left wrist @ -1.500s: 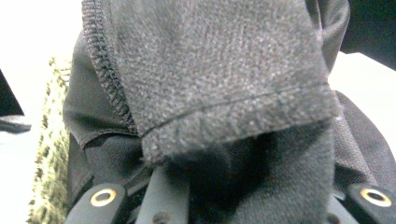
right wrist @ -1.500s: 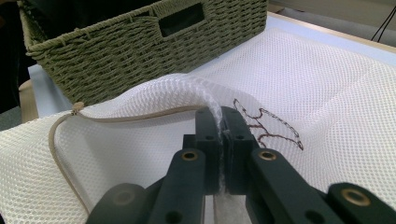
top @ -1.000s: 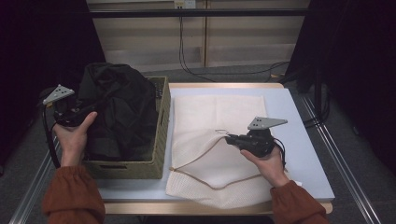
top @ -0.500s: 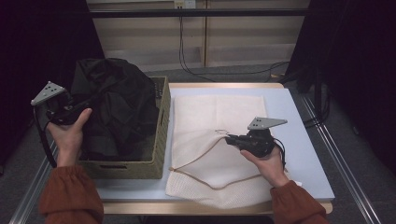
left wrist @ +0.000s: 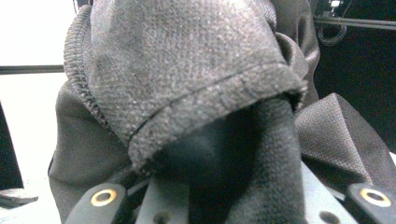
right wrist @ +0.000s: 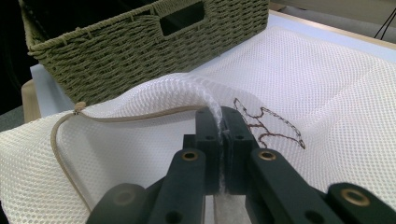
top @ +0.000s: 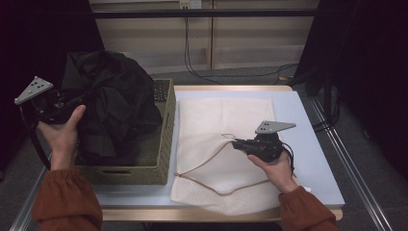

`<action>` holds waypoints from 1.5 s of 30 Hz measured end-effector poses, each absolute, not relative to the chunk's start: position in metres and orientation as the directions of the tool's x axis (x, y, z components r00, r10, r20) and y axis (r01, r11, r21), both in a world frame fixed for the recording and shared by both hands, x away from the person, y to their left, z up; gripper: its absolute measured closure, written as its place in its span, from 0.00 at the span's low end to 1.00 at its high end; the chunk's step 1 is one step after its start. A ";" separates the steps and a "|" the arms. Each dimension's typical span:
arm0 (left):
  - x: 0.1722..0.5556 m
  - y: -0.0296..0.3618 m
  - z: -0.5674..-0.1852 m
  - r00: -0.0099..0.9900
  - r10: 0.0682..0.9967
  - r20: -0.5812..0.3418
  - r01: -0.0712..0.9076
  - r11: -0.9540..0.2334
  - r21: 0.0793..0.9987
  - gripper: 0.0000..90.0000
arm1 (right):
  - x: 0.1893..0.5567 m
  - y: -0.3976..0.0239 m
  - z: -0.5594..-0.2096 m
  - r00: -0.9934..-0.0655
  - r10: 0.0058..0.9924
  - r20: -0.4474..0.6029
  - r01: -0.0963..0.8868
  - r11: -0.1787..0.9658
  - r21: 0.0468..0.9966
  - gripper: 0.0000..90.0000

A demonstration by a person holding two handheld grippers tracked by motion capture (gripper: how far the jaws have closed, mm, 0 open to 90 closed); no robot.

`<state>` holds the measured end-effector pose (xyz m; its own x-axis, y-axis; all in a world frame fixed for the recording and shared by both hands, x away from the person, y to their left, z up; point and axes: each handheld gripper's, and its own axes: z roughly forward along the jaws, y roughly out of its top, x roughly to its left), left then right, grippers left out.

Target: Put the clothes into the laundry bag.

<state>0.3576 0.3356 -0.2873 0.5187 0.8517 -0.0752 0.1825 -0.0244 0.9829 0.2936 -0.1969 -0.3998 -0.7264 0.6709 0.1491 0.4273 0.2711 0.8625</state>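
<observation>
- The black garment [top: 108, 103], clamped in the left gripper [top: 67, 101], had risen higher out of the woven basket [top: 163, 139] at 9 o'clock than a second before.
- The right gripper [top: 236, 143] had kept still, its jaws pinched on the white mesh bag [top: 226, 120] at the table's [top: 308, 144] centre.
- A tan drawstring [right wrist: 60, 154] edged the bag's mouth; the coarse knit garment [left wrist: 187, 79] draped over the left jaws.

The basket [top: 163, 144] sits on the left end of the table [top: 308, 139], with the garment [top: 110, 106] bunched in it and rising above its rim. The mesh bag [top: 221, 134] lies flat on the table just right of the basket.
</observation>
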 end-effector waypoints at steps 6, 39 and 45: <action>0.351 0.337 -0.272 0.524 0.850 -0.063 0.147 -0.017 0.989 0.87 | 0.294 -0.197 -0.400 -0.727 0.669 0.152 0.429 0.270 0.862 0.97; 0.322 0.329 -0.221 0.575 0.817 -0.049 0.002 0.058 0.998 0.87 | 0.294 -0.197 -0.401 -0.729 0.667 0.152 0.428 0.273 0.861 0.97; 0.320 0.321 -0.212 0.596 0.802 -0.025 -0.022 0.048 0.999 0.87 | 0.294 -0.197 -0.401 -0.728 0.668 0.151 0.428 0.273 0.861 0.97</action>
